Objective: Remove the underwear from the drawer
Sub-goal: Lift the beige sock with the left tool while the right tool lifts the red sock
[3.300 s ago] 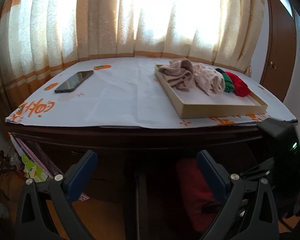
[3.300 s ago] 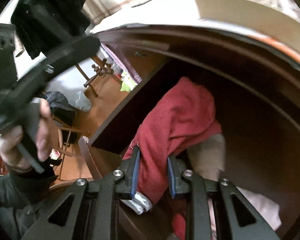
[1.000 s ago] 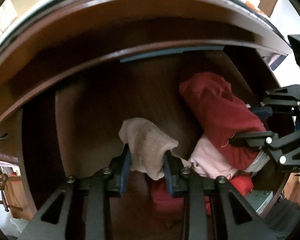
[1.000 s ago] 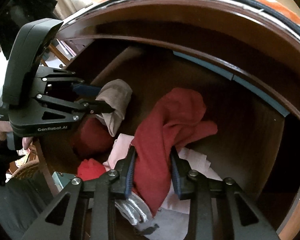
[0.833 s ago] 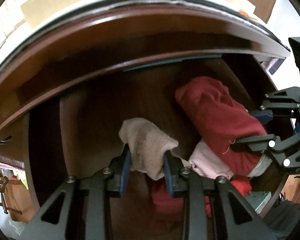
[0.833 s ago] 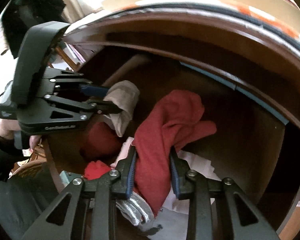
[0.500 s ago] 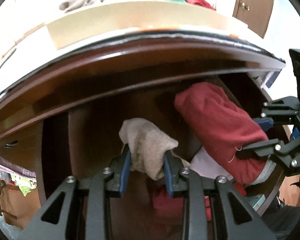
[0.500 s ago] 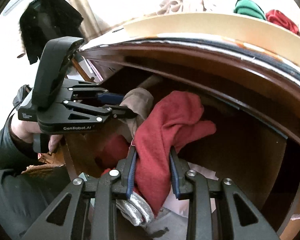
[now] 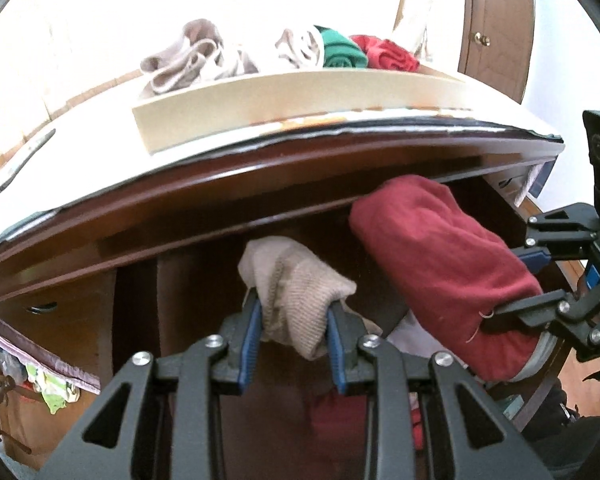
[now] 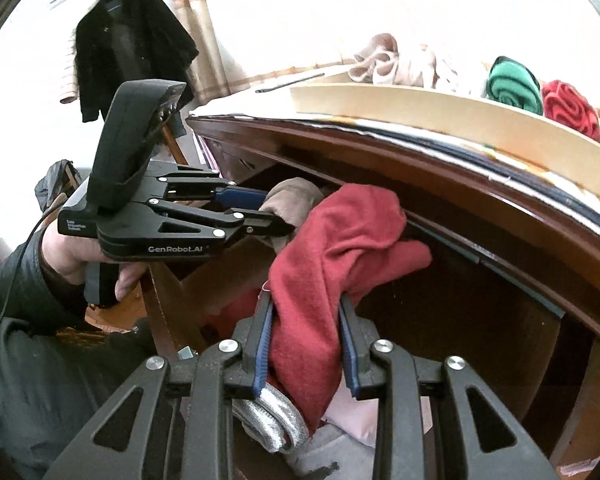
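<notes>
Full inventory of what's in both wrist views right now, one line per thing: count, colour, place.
beige underwear: 1, beige, clamped in the left gripper above the drawer
red underwear: 1, dark red, grey waistband, clamped in the right gripper above the drawer
drawer: 1, dark brown, open under the desk top, more red and pale pink clothes inside
tray: 1, cream, on the desk top
rolled garments: several; beige, green, red; in the tray
phone: 1, dark, desk top left of the tray
black jacket: 1, hanging by the curtain
door: 1, brown, far right
left gripper: 1, black, blue pads
right gripper: 1, black, blue pads
hand: 1, dark sleeve, holding the left gripper
</notes>
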